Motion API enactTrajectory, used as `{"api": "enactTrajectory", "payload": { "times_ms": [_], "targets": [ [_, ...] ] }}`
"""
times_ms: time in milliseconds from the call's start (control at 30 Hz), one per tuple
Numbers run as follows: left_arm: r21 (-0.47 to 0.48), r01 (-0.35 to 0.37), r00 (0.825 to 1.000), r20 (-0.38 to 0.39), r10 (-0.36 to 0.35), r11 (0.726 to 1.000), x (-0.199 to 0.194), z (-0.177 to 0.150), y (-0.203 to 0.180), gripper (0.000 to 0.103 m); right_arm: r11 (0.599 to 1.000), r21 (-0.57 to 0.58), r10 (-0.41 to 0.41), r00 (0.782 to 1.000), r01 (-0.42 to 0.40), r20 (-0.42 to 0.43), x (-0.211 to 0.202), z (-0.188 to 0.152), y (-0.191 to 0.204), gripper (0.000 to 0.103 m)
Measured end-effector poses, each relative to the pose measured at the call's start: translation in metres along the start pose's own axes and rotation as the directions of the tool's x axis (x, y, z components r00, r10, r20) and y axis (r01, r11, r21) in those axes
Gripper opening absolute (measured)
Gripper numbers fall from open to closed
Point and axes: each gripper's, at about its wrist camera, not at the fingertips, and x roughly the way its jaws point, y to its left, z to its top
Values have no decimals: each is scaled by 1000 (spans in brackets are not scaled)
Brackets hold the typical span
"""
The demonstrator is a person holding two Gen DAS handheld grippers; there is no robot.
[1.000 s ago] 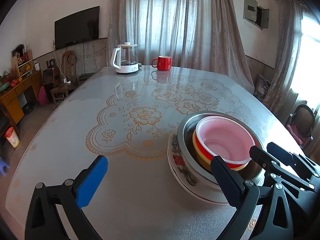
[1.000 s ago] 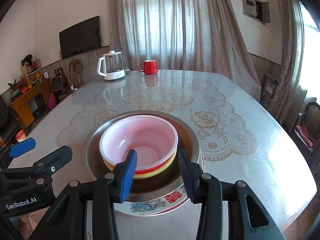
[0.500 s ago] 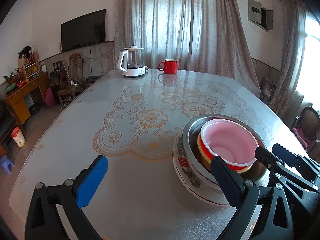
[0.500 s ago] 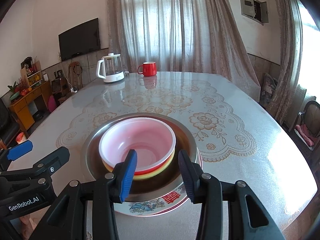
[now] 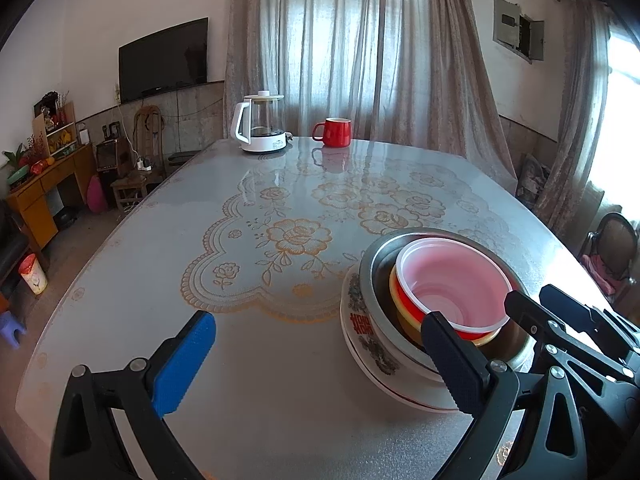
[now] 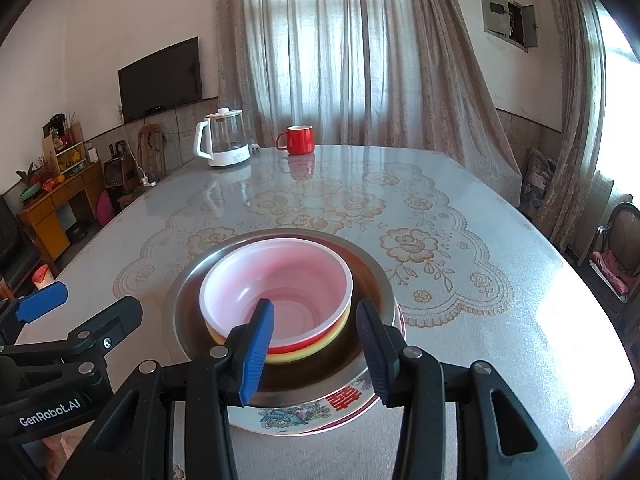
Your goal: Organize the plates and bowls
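Here, both hand-held grippers, left (image 5: pixel 320 364) and right (image 6: pixel 314 350), agape and empty above the stacked bowls' (image 6: pixel 276 280) near rim.

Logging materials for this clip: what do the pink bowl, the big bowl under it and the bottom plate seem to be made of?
Pink bowl: likely thin plastic, matte and slightly translucent at its white rim.
Big bowl: looks like stainless steel, grey with a shiny reflective rim.
Plate: probably glazed ceramic, glossy white with printed flowers and a red character.
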Motion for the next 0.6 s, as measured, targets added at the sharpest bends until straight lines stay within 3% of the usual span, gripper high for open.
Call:
{"api": "enactTrajectory", "payload": {
  "times_ms": [600],
  "targets": [
    [1,5,1000,-4,-5,1000,4,0,-1,103,1000,0,0,1000,0,-5,3,1,0,43]
  ]
}}
